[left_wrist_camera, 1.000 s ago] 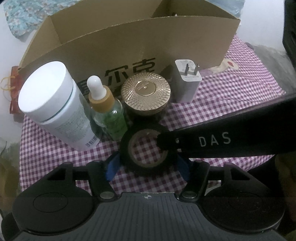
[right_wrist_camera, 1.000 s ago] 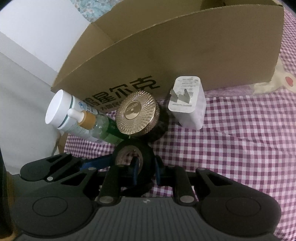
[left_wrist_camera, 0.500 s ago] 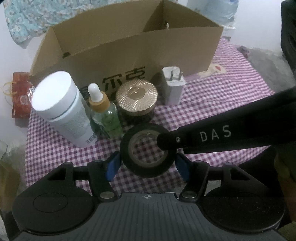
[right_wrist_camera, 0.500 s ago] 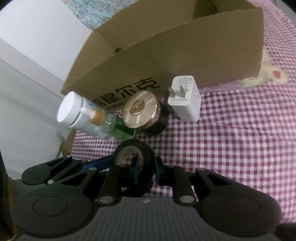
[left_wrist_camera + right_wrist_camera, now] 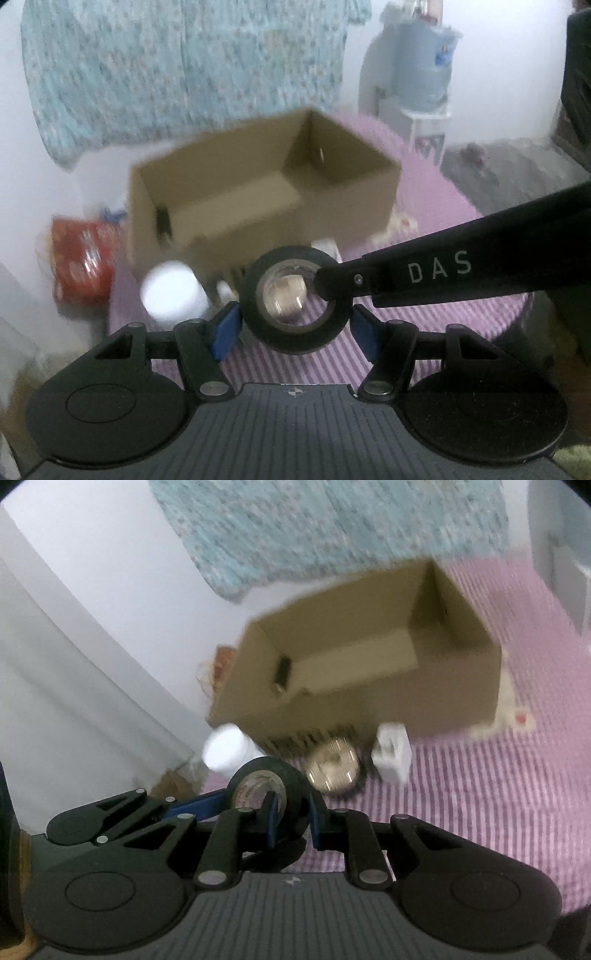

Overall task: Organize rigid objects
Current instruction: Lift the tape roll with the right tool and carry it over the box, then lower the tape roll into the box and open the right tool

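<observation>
Through the left wrist camera, the left gripper (image 5: 293, 323) clasps a roll of black tape (image 5: 295, 301) across its outer edge — a blue pad presses on it at 9 o'clock and another at 3 o'clock. The right gripper's dark finger reaches in from 3 o'clock, its tip (image 5: 327, 284) on the roll's rim. Beyond the roll, at 12 o'clock, an open cardboard box (image 5: 266, 199) stands on the purple checked cloth (image 5: 436, 206); a blurred white jar (image 5: 171, 293) sits at 9 o'clock of the roll. Through the right wrist camera, the right gripper (image 5: 291, 812) pinches the wall of the tape roll (image 5: 267, 786), one finger inside the ring and one outside, the left gripper's blue pad at its 9 o'clock. Behind it lie a gold-lidded jar (image 5: 334, 771) at 2 o'clock, a white charger (image 5: 392, 762) further right — and the box (image 5: 369, 672) at 12 o'clock.
</observation>
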The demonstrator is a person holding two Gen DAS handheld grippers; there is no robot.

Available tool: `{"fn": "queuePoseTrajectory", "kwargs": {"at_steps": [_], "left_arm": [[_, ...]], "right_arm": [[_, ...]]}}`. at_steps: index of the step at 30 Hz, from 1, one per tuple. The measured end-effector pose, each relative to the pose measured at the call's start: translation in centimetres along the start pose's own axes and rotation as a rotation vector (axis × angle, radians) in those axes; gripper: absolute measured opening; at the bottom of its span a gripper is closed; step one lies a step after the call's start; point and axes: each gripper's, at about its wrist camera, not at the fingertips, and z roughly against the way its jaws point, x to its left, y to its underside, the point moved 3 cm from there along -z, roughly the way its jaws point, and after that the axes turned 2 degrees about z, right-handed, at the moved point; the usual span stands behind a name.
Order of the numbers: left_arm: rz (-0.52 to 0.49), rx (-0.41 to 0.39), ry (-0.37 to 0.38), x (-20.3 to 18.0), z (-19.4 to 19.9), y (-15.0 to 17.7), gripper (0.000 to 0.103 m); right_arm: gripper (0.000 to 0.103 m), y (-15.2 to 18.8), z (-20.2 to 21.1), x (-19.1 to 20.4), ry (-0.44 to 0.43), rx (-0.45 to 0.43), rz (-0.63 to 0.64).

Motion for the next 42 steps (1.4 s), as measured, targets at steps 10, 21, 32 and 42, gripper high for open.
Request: {"fn": "queuePoseTrajectory", "kwargs": {"at_steps": [10,21,32,42], "left_arm": [[0.046,-0.024,-0.054,4.5,-1.6,-9.8,0.064],[0.174,0.323,0.001,10.8,-14.9,-13.9,0.064],[0.203,0.499,-0.079,13.2,-22.6,-12.4,0.064],[0.181,0.494,-0.119,13.6,-24.2,-12.1,0.065]], "right_arm": [[0.02,-11.6,-1.5,0.9,-0.13,-0.063,0.077],[0.02,-20.0,-16.0,-5.8,-0.139,0.216,-0.097],[0.02,-19.6,-26.4,-9.2,-0.115,0.386,-0.201],[0.022,-18.6,-28.8,-10.8,-0.102,0.388,-0.298]]}}
